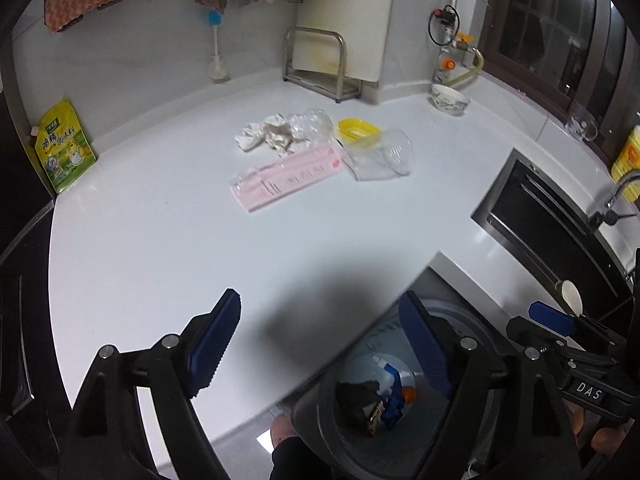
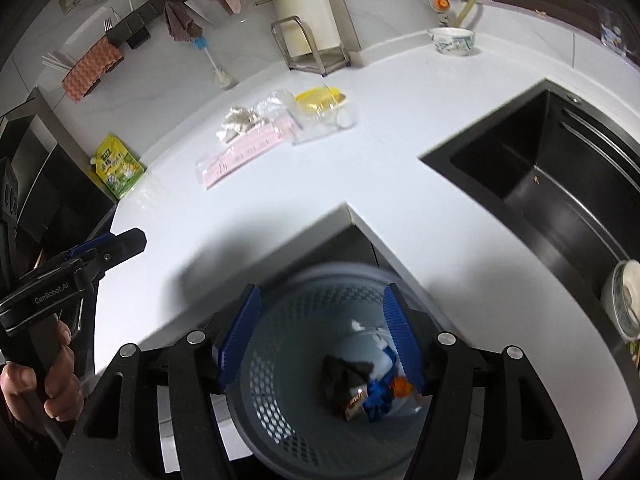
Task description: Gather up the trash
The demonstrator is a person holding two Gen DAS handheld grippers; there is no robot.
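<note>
Grippers first: the left gripper at the bottom of its own view has its blue pads spread wide with nothing between them, and the right gripper at the bottom of its view is spread apart too, also empty. Right under the right one, lower middle of the frame, sits a grey mesh bin tucked below the countertop's edge, and it's already got stuff in it: something dark, a blue thing, a bit of orange and some white plastic, kinda blurry so I can't tell more. A hand at lower left of the right view grips the left tool's handle. Further out, middle of the white countertop, the rest of the trash lies in a loose clump: a pink flat package nearest, a clear plastic cup on its side just right of it, then crumpled paper, a clear wrapper and a yellow lid behind. Black sink on the right. Far back: a patterned bowl, a metal rack and a yellow-green pouch at the left wall.
</note>
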